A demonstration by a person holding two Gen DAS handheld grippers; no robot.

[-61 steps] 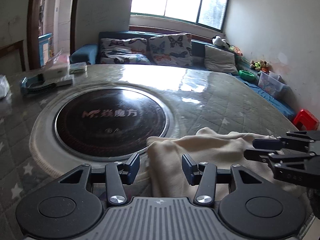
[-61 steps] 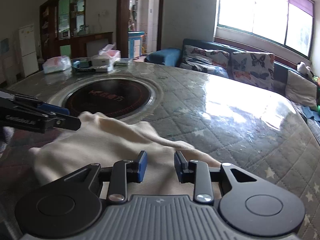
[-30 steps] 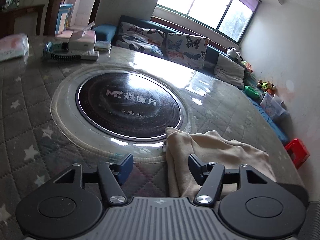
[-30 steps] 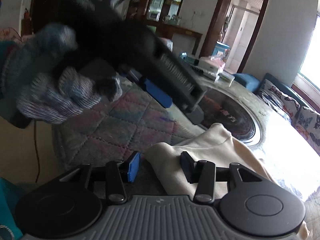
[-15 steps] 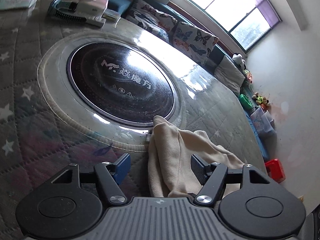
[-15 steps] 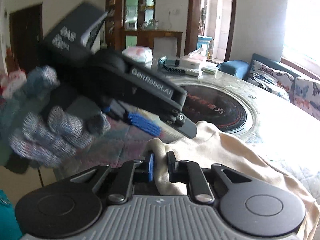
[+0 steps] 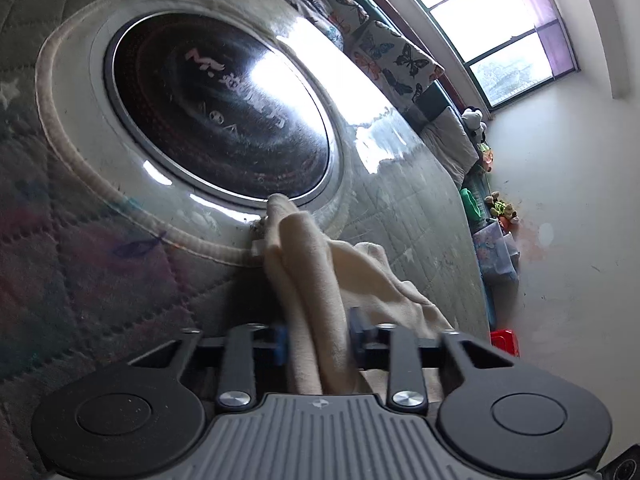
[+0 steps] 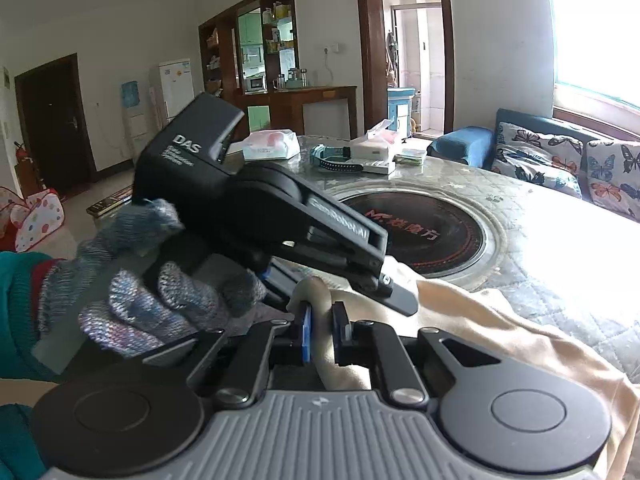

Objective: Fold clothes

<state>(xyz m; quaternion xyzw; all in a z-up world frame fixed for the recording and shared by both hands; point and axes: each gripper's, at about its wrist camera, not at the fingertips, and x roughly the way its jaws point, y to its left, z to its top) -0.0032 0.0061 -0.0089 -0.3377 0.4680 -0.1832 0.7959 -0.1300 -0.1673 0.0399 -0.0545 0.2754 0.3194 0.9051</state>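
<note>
A cream garment (image 7: 320, 264) lies bunched on the quilted table, its tip touching the rim of the round hotplate. In the left wrist view a raised fold of it runs between the fingers of my left gripper (image 7: 316, 336). The jaws are closing and both pads touch the cloth. My right gripper (image 8: 322, 320) is shut on another edge of the garment (image 8: 500, 332), close beside the left one. A gloved hand (image 8: 160, 292) holds the left gripper's black housing (image 8: 208, 168), which crosses the right wrist view just above my right fingers.
A round black glass hotplate (image 8: 420, 228) is set in the middle of the quilted table cover (image 7: 80, 280). Tissue packs and boxes (image 8: 272, 146) stand at the table's far side. A sofa with butterfly cushions (image 8: 560, 160) runs under the window, and a red stool (image 7: 505, 342) stands on the floor.
My left jaws have narrowed from wide apart onto the cloth fold, and the left view has rolled and dropped closer to the table. My right gripper shut on the garment's edge and stays shut.
</note>
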